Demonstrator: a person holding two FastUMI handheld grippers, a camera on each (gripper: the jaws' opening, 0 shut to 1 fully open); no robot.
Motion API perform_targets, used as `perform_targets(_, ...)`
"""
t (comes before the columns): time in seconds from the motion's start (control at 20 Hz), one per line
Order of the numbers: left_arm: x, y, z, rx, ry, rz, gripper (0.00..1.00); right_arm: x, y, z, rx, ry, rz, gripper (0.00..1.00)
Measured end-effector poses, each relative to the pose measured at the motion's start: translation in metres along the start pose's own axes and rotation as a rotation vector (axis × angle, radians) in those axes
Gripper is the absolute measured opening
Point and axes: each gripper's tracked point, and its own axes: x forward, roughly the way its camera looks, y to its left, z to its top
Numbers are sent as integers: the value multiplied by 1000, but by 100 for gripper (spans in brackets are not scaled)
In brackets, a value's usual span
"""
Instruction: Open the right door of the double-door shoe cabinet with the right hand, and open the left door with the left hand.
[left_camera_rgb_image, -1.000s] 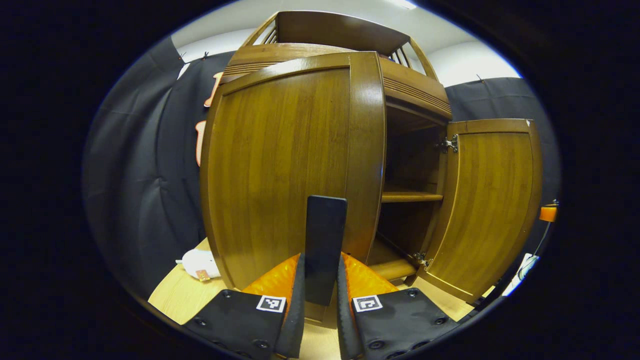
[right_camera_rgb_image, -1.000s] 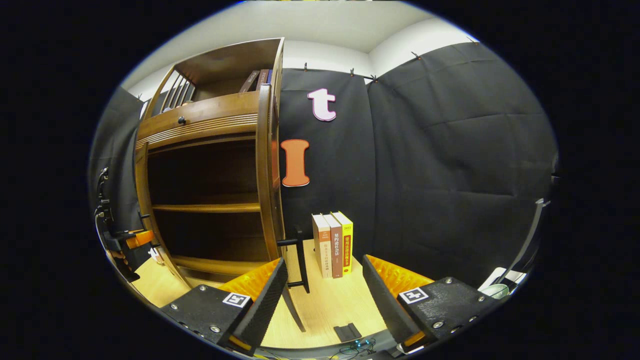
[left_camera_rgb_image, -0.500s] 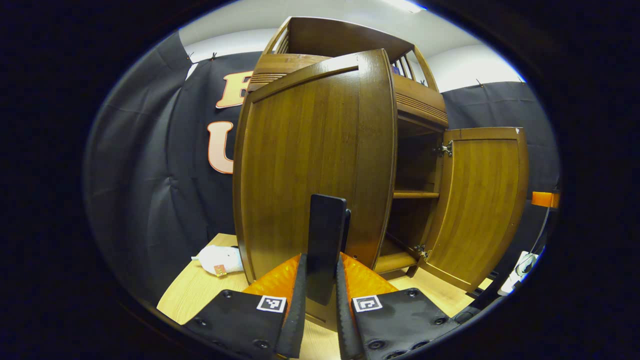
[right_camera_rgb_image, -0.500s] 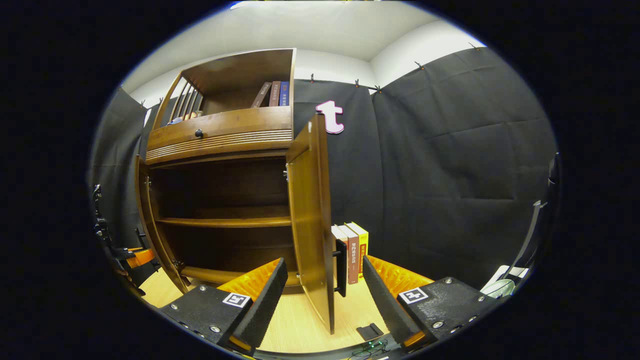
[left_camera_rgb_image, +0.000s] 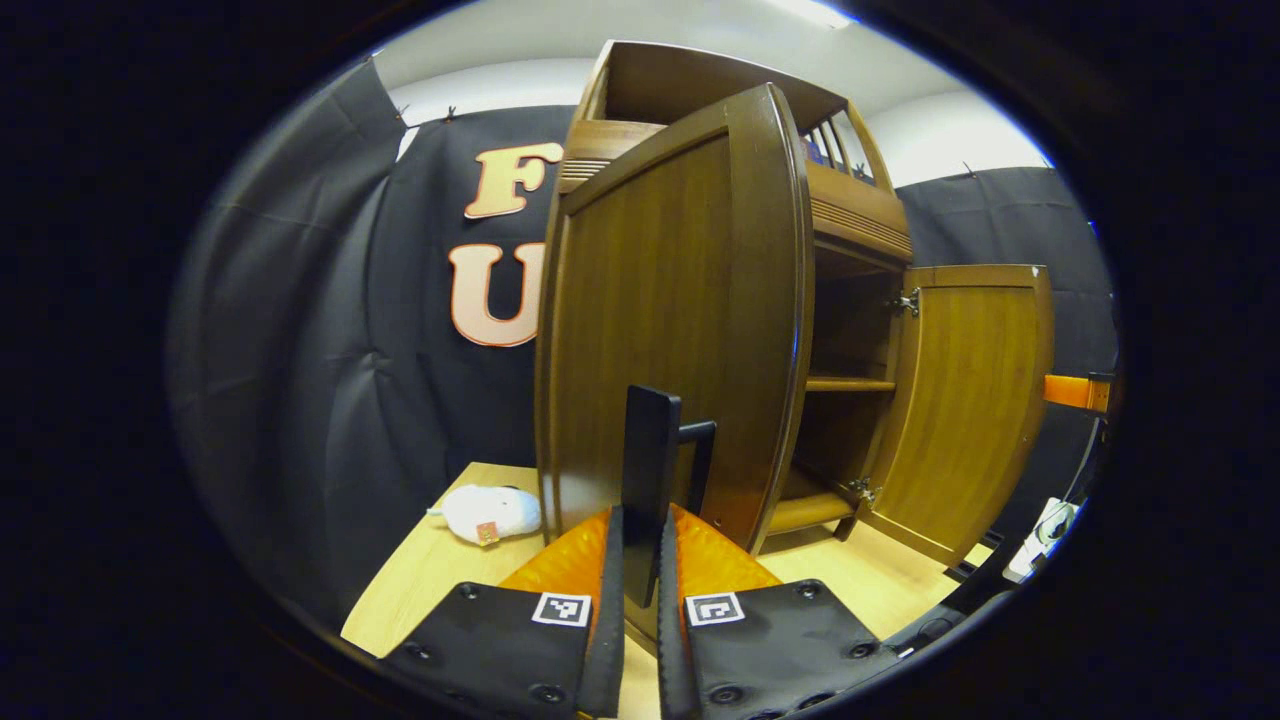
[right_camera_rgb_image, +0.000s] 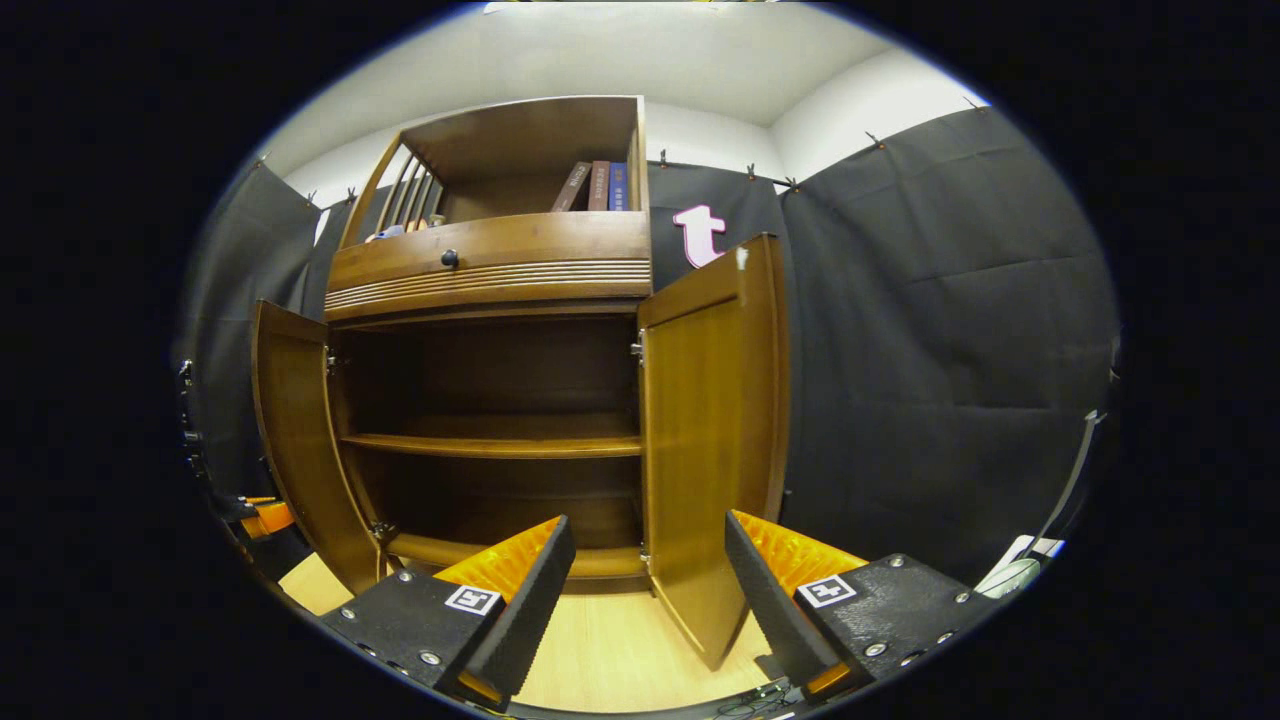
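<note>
The brown wooden shoe cabinet (right_camera_rgb_image: 490, 265) stands with both doors swung out, its inner shelf (right_camera_rgb_image: 490, 445) bare. In the left gripper view, my left gripper (left_camera_rgb_image: 642, 520) is shut on the black bar handle (left_camera_rgb_image: 650, 440) of the left door (left_camera_rgb_image: 660, 330), which stands well away from the cabinet. The right door (left_camera_rgb_image: 970, 400) hangs open farther off. In the right gripper view, my right gripper (right_camera_rgb_image: 648, 525) is open and holds nothing, just in front of the right door (right_camera_rgb_image: 710, 420). The left door (right_camera_rgb_image: 295, 440) shows at the left, with the left gripper's orange part (right_camera_rgb_image: 262, 515) beside it.
A white plush toy (left_camera_rgb_image: 490, 512) lies on the light wooden floor (left_camera_rgb_image: 430, 570) left of the cabinet. Books (right_camera_rgb_image: 597, 187) stand in the cabinet's top shelf above a drawer with a black knob (right_camera_rgb_image: 450, 258). Black cloth walls surround the cabinet.
The left door has swung farther out with my left gripper on its handle. The right gripper's view has turned from the right door's edge and books to the cabinet's open front.
</note>
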Motion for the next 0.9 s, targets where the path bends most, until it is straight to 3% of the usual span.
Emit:
perform_targets(0.3, -11, 30, 2, -3, 3, -29, 20, 17, 46, 0, -11, 3, 81, 99)
perform_targets(0.55, -16, 57, 2, 37, 0, -11, 20, 23, 72, 4, -28, 1, 131, 99)
perform_targets(0.6, -17, 64, 2, 35, -2, -3, 18, 25, 76, 4, -29, -1, 136, 93)
perform_targets(0.65, -16, 73, 2, 29, -5, 9, 20, 27, 80, 4, -28, -1, 141, 99)
perform_targets(0.8, -22, 94, 6, -17, -25, 40, 16, 29, 90, 3, -17, 8, 156, 99)
perform_targets(0.85, -22, 103, 7, -34, -27, 36, 22, 28, 94, 3, -13, 9, 162, 99)
perform_targets(0.9, -21, 110, 7, -46, -29, 32, 13, 29, 99, 4, -11, 7, 171, 99)
